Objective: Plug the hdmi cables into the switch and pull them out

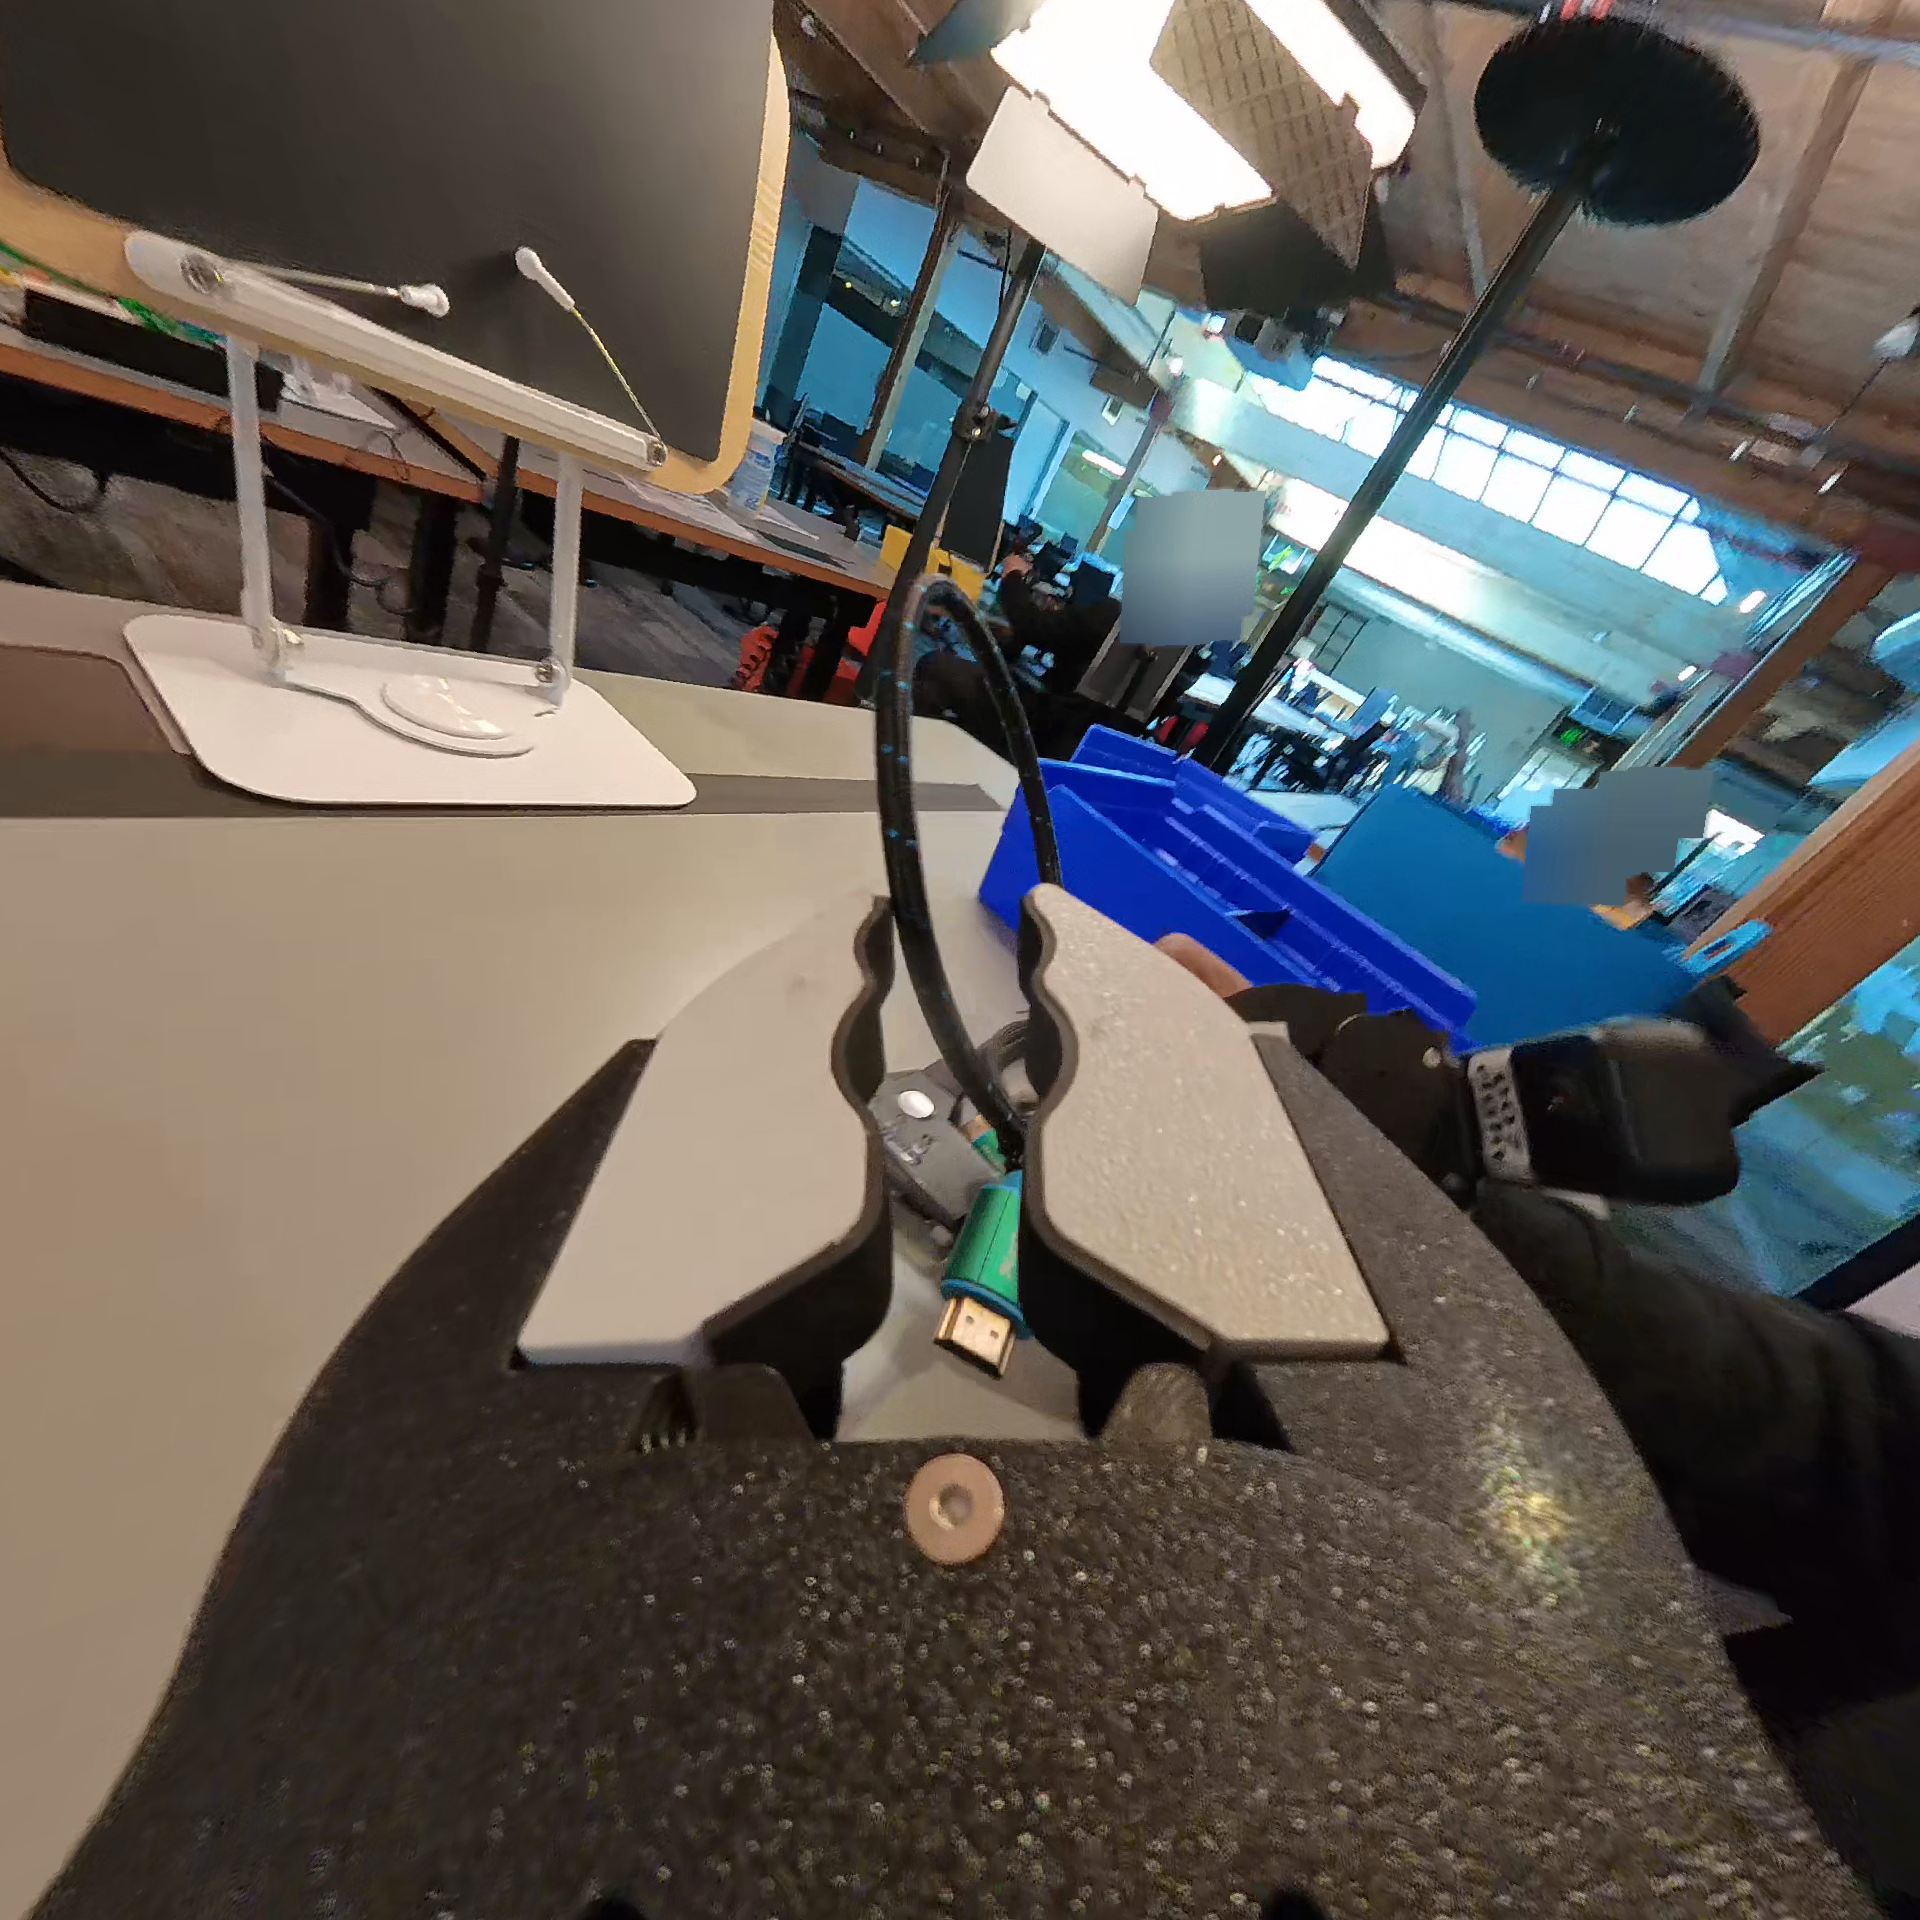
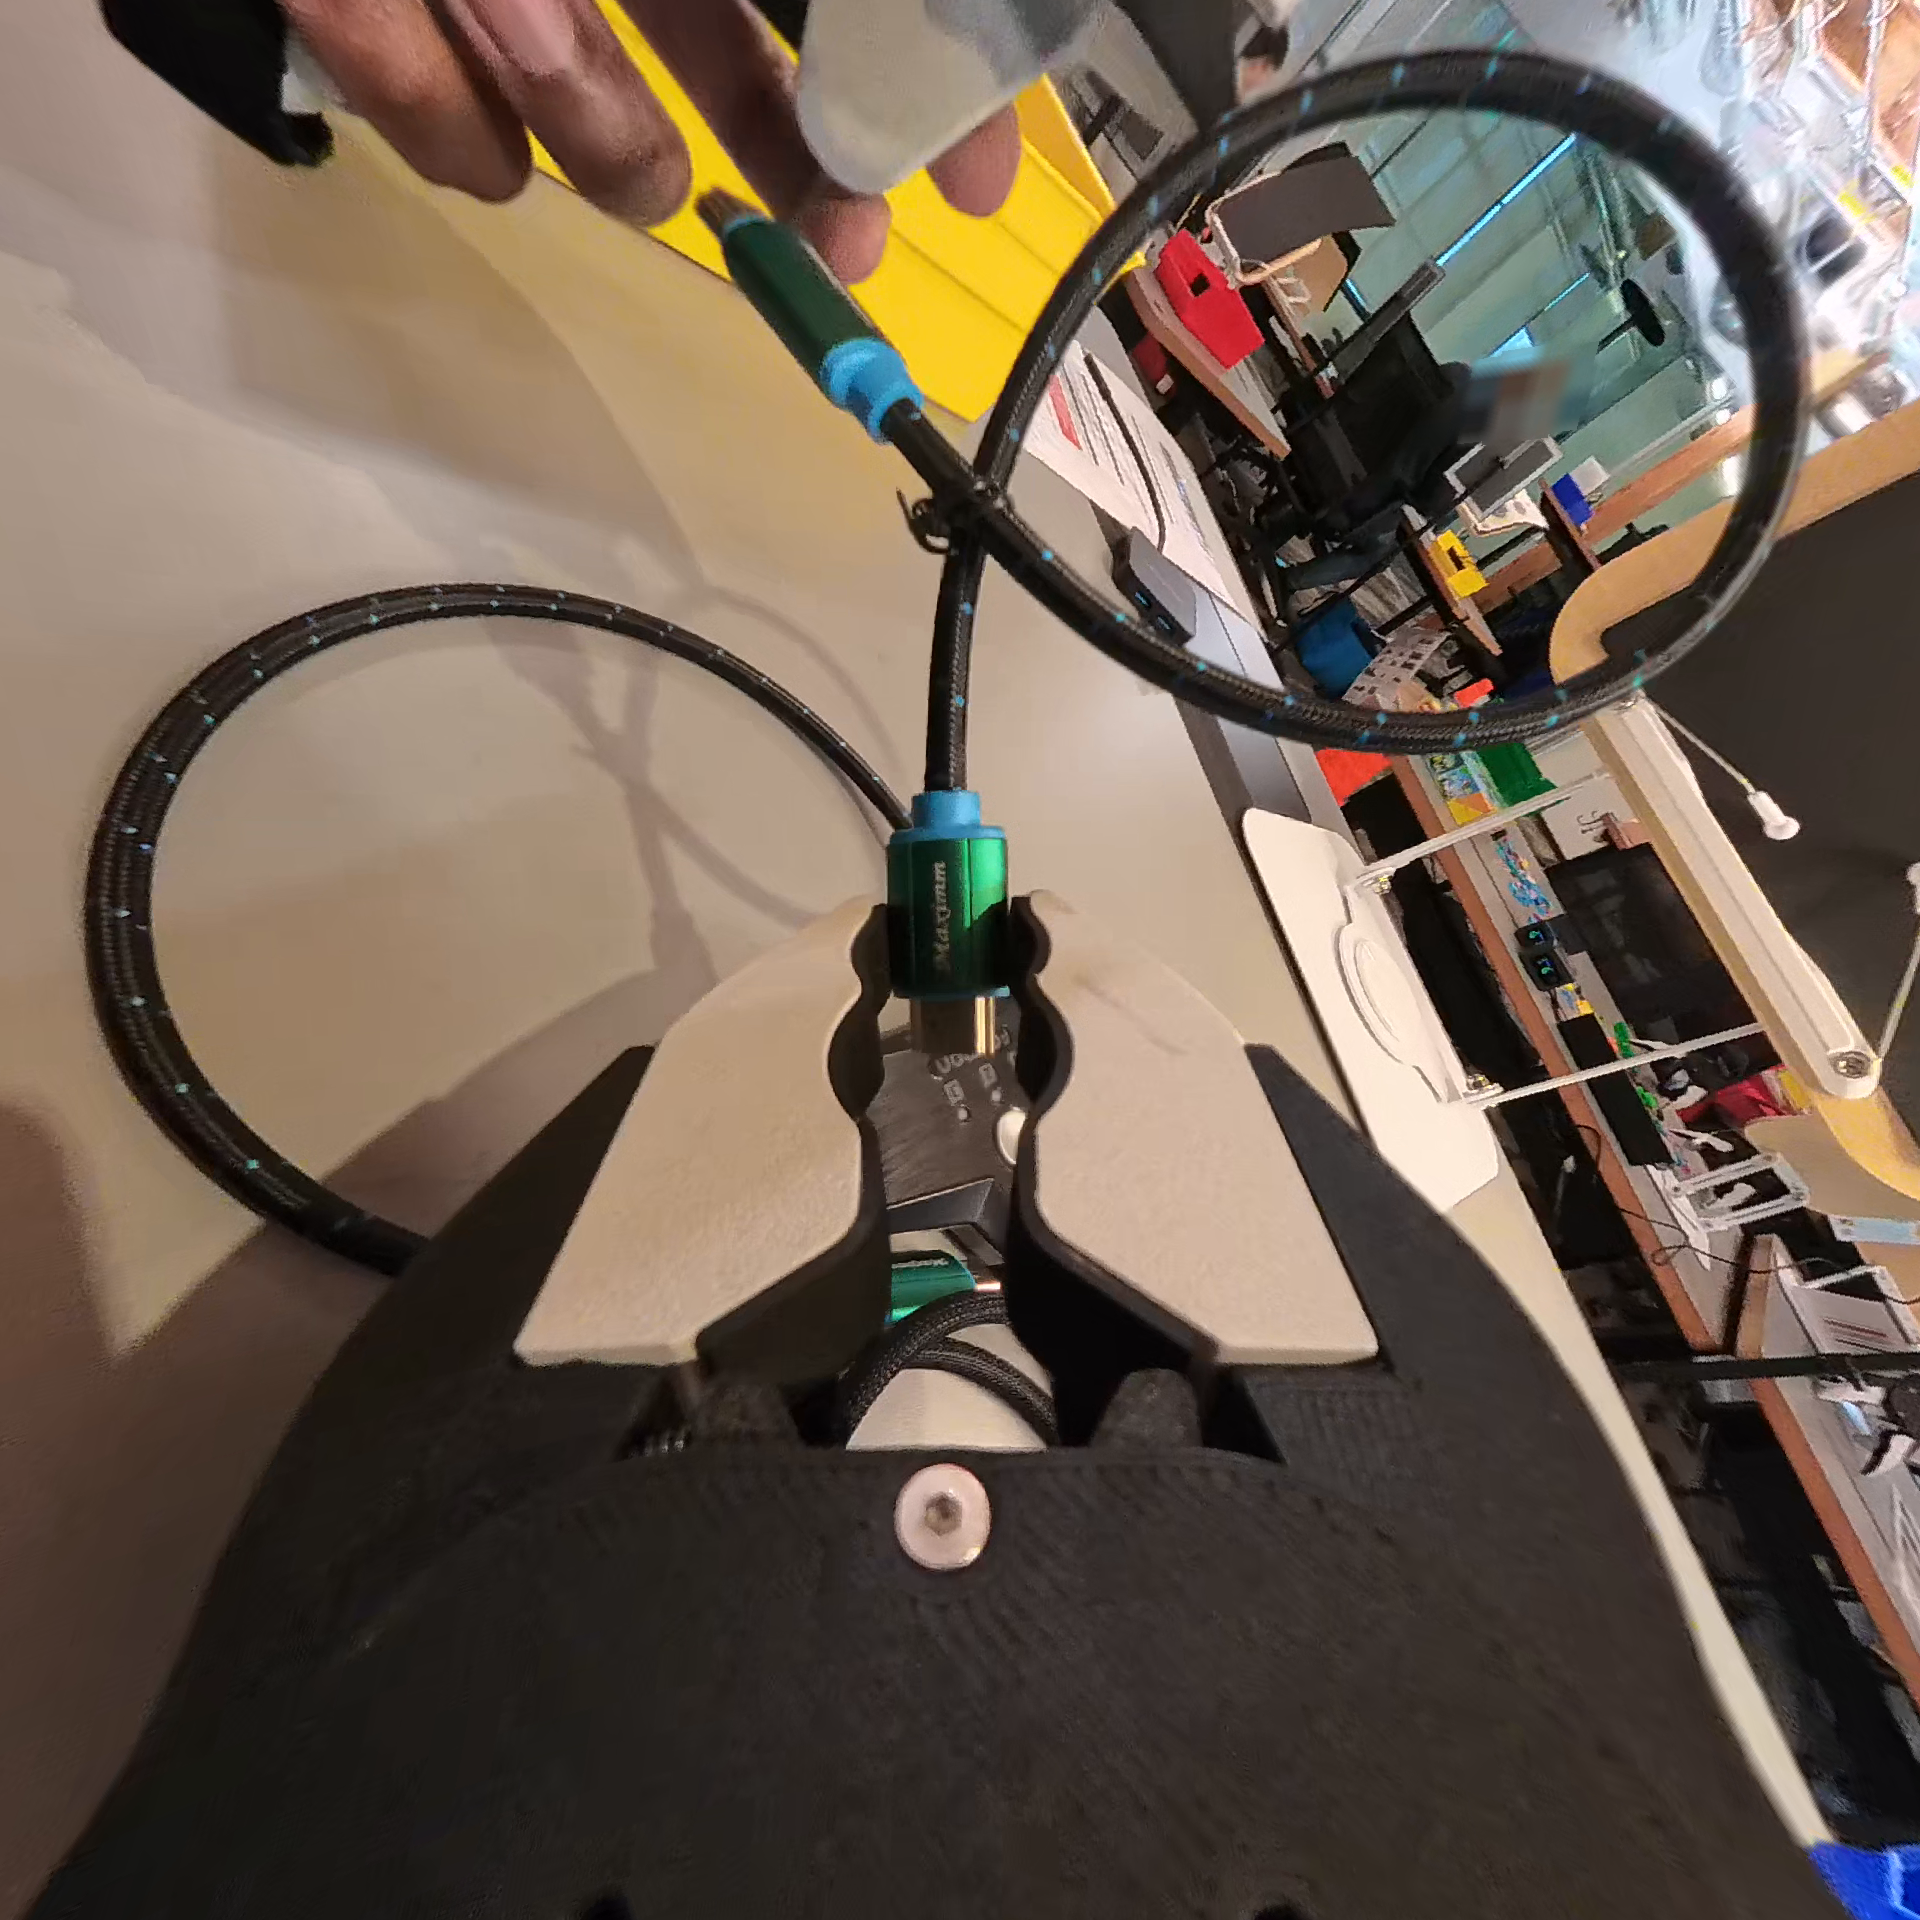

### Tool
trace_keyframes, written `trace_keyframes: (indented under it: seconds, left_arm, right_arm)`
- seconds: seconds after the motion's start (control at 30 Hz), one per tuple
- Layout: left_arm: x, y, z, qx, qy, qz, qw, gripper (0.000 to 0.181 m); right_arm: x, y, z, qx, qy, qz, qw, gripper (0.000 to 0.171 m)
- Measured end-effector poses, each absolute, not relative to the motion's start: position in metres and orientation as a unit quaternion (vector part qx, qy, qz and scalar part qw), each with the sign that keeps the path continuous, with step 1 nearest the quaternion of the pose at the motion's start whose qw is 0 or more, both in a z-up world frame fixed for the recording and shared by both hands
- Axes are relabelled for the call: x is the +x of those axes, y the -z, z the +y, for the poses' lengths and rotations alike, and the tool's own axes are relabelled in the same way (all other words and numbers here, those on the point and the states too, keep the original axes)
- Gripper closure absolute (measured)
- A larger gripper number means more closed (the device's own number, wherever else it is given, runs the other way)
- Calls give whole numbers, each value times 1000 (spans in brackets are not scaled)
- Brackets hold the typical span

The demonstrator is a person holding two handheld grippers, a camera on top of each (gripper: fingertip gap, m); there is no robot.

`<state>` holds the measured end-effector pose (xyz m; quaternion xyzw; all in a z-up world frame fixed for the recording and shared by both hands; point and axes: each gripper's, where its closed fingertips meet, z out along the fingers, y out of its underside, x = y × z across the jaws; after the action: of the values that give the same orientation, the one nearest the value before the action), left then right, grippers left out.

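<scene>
Both hand-held grippers fill the lower half of their own views, so much of the bench [image 1: 260, 1039] beneath them is hidden. Ahead of the left hand-held gripper [image 1: 951, 977] stand a white stand [image 1: 416, 717], whose dark board is cut off at the top edge, and, ahead to its right, blue bins [image 1: 1195, 883] partly covered by a gloved hand on the other tool. Its fingers are spread a little and pinch nothing that can be made out: a braided HDMI cable [image 1: 904, 810] arches up between them, and that cable's green plug [image 1: 982, 1262] lies in the gap with its gold tip pointing back toward the camera, beside a grey switch [image 1: 914, 1143] seen only as a sliver. Whether the fingers touch the plug is hard to tell. The right hand-held gripper [image 2: 948, 951] is pressed onto a second green plug [image 2: 945, 914], whose gold end meets the switch [image 2: 935, 1153] lying between its fingers; how far it is seated cannot be judged. Farther ahead and to the left, a bare hand [image 2: 644, 104], blurred and cut off at the top, is at the far plug [image 2: 800, 301] of the looping cable [image 2: 1558, 623].
</scene>
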<state>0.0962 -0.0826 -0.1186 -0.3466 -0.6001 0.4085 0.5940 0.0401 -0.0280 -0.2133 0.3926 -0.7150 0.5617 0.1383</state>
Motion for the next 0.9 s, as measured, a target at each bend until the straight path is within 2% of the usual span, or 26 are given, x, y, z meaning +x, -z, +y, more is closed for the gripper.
trace_keyframes:
  seconds: [0.03, 0.17, 0.4, 0.47, 0.67, 0.83, 0.9]
  left_arm:
    - [99, 119, -82, -360, -422, -597, 579, 155]
    - [111, 130, -82, -421, -476, -586, 503, 142]
    - [114, 147, -60, -536, -516, -536, 400, 140]
    - [108, 153, -55, -568, -521, -520, 368, 140]
    - [81, 182, -41, -670, -511, -458, 284, 140]
    - [75, 216, -57, -713, -467, -480, 211, 136]
    - [79, 229, -63, -717, -433, -504, 210, 132]
  right_arm:
    - [40, 214, -28, 391, -561, -717, 131, 150]
    - [42, 212, -26, 379, -562, -728, 99, 150]
    - [44, 206, -24, 369, -572, -729, 78, 152]
    - [42, 202, -24, 366, -579, -724, 82, 171]
    - [39, 209, -21, 377, -557, -736, 77, 171]
    - [29, 221, -20, 374, -525, -761, 77, 144]
    - [28, 226, -20, 382, -510, -766, 86, 138]
